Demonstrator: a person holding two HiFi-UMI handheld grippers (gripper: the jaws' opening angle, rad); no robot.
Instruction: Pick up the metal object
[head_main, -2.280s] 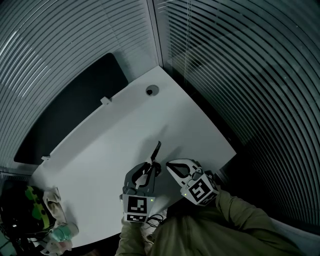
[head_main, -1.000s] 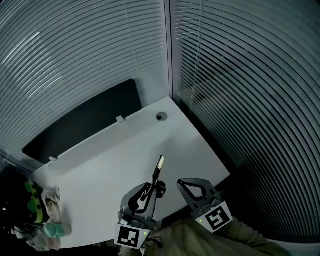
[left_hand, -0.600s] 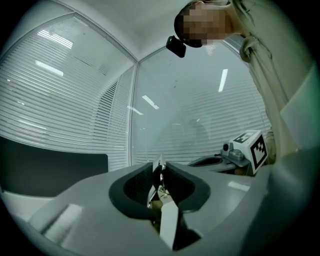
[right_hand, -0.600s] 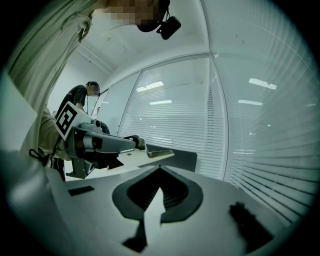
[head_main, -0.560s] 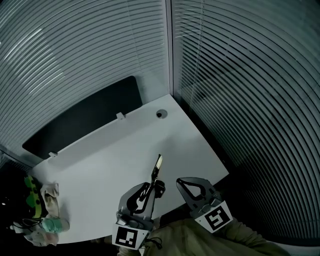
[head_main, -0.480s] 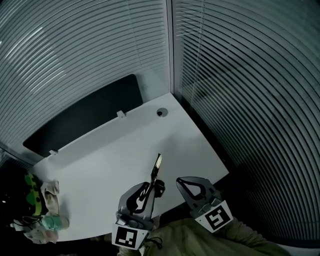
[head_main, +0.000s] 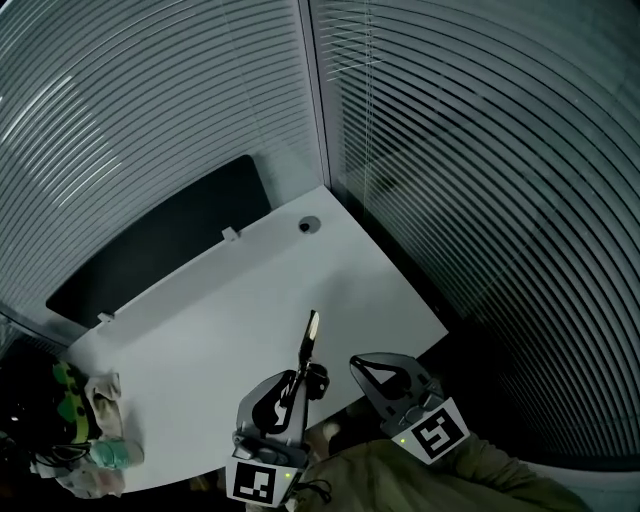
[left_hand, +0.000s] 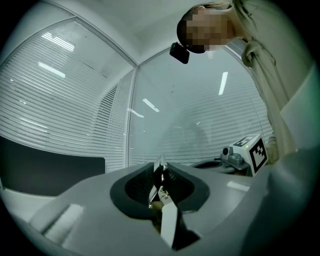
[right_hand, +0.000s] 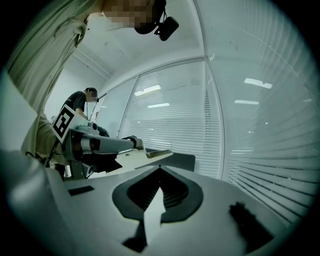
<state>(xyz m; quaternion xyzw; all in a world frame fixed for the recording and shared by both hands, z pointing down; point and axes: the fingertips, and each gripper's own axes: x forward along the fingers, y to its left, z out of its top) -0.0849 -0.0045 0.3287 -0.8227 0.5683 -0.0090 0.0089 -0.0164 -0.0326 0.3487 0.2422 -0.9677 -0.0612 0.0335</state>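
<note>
Tongs on left gripper (head_main: 300, 378) closing round metal object (head_main: 310, 333); right gripper (head_main: 356, 363) tongs together, empty.

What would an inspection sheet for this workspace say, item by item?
Surface: white table with a round grommet hole.
Job's things: slim metal tool, held by the left gripper, pointing toward the far corner.
Clutter: pale cloth and green items beside the table's left corner.
Grippers: left gripper closing on the tool; right gripper shut, empty.
Cables: nothing seen.
Surroundings: slatted blinds on two sides; black panel behind the table.
</note>
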